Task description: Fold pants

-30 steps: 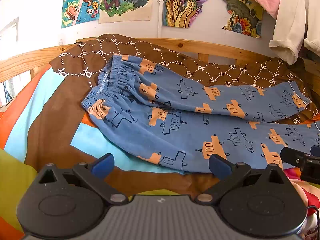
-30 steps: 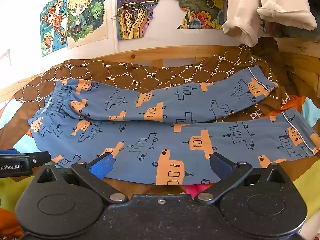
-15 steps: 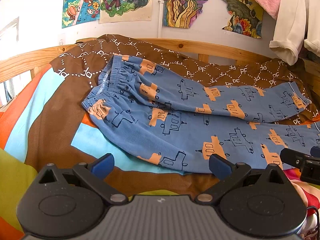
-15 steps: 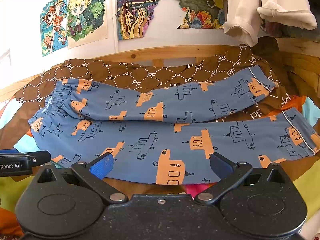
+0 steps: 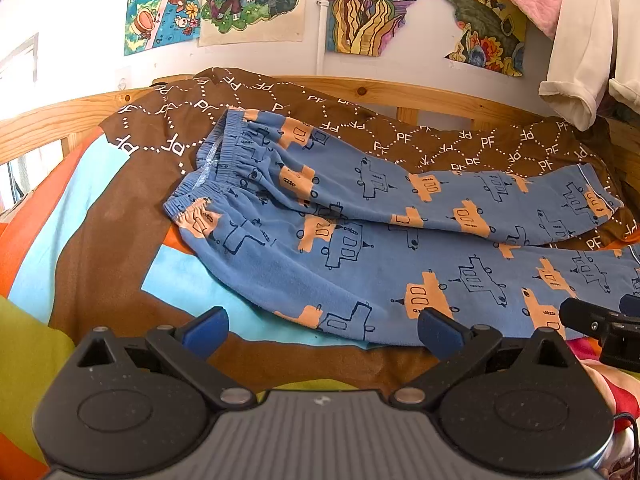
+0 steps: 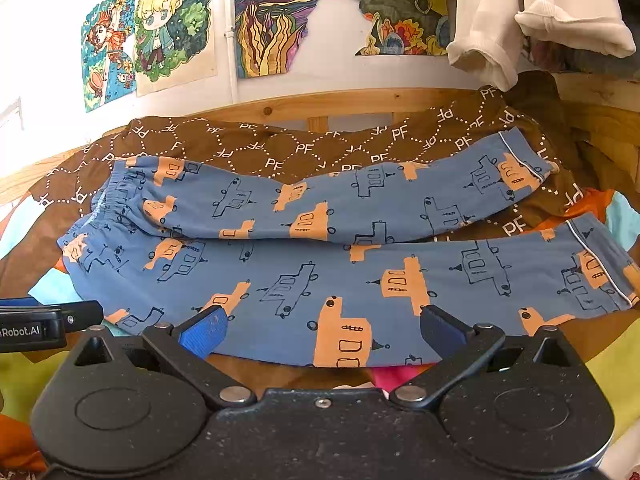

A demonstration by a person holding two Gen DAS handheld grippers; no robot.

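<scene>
Blue pants (image 5: 360, 240) with an orange and dark vehicle print lie flat on the bed, waistband to the left, both legs stretching right and slightly apart. They also show in the right wrist view (image 6: 320, 248). My left gripper (image 5: 320, 332) is open and empty, just short of the near leg's front edge. My right gripper (image 6: 320, 330) is open and empty, its blue fingertips over the near leg's front edge. The right gripper's tip shows at the right of the left wrist view (image 5: 600, 324). The left gripper's tip shows at the left of the right wrist view (image 6: 48, 320).
A brown quilt with white "PF" print (image 5: 440, 136) lies under and behind the pants. A wooden bed rail (image 6: 340, 104) runs along the back. Posters hang on the wall (image 5: 252, 0). White and pink garments (image 6: 520, 20) hang at the upper right.
</scene>
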